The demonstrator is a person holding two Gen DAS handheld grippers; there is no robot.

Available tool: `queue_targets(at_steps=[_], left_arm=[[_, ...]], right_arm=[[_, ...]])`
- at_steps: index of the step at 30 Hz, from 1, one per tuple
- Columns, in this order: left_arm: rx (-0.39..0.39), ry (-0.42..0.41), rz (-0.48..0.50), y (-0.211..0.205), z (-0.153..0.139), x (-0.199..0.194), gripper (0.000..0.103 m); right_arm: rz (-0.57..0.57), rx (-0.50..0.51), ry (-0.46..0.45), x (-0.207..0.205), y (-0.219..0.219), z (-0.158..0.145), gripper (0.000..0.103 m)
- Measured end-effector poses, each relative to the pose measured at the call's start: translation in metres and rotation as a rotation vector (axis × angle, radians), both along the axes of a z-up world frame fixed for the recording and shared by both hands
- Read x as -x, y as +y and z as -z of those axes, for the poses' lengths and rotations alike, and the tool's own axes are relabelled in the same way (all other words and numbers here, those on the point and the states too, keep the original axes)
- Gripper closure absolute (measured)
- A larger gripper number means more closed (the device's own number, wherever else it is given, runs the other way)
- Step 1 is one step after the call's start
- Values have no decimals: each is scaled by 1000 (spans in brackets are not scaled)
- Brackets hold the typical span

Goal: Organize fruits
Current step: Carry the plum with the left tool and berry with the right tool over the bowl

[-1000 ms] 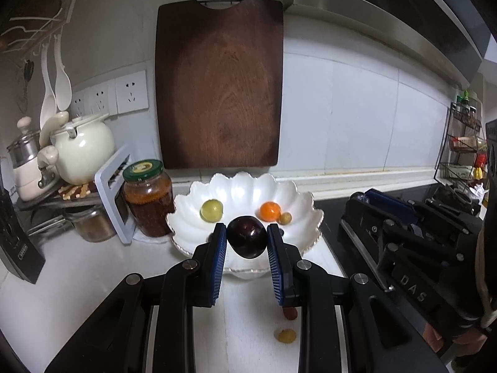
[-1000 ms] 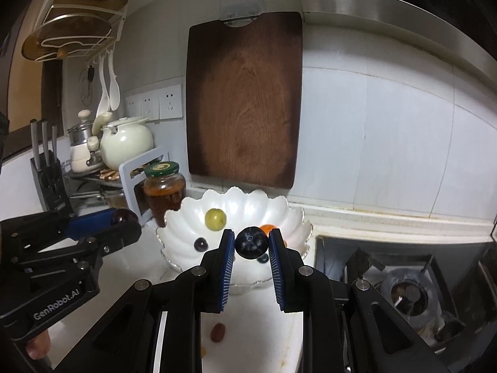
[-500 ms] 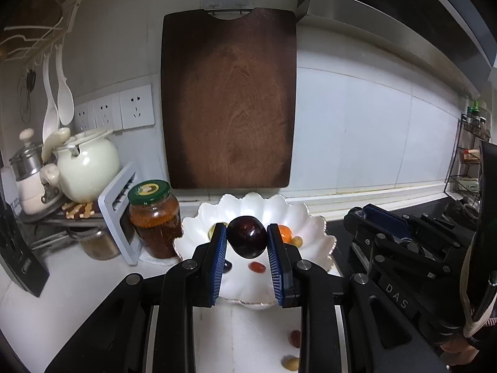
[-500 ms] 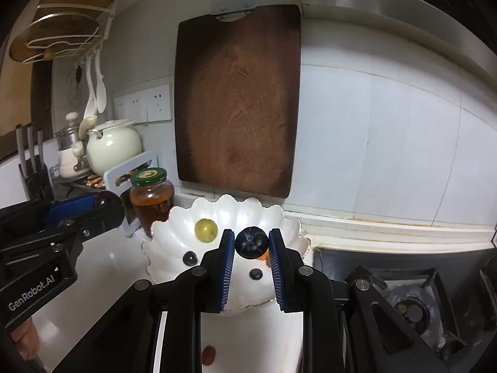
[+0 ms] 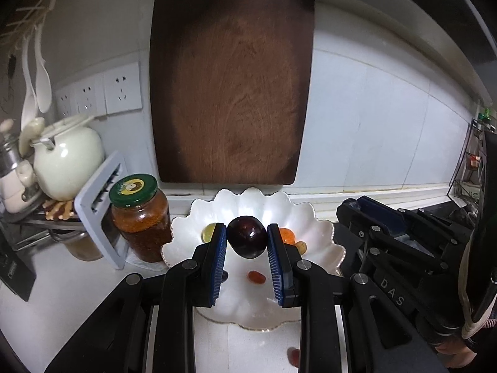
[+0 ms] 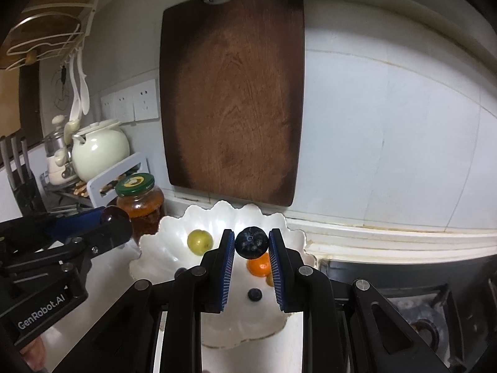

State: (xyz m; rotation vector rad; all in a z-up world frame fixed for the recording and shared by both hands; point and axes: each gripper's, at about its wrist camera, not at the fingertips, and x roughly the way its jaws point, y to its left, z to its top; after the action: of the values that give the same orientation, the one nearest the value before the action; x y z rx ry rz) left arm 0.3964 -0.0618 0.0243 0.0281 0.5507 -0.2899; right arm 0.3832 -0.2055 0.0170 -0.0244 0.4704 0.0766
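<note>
My left gripper is shut on a dark plum and hovers over the white scalloped bowl. Over the same bowl, my right gripper is shut on a blueberry. Inside the bowl lie a green fruit, an orange, a loose blueberry, a small red fruit and a small yellow one. From the right wrist view, the left gripper shows at the left with the plum's edge at its tip.
A jar with a green lid stands just left of the bowl, beside a grey rack and a white teapot. A wooden cutting board hangs on the wall behind. A stove lies to the right. One red fruit rests on the counter.
Both grippers have moved forward toward the wall and now hang over the bowl, each keeping its fruit. The bowl sits lower and closer in both views.
</note>
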Motion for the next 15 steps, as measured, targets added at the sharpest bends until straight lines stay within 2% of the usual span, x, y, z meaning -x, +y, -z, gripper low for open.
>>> queue_targets(at_steps=[9, 15], left_arm=[[-25, 99, -14, -8, 14, -46, 76], [-50, 160, -27, -17, 27, -73, 76]], right_arm=[[-8, 21, 91, -49, -1, 14, 79], [-8, -8, 165, -79, -6, 29, 79]])
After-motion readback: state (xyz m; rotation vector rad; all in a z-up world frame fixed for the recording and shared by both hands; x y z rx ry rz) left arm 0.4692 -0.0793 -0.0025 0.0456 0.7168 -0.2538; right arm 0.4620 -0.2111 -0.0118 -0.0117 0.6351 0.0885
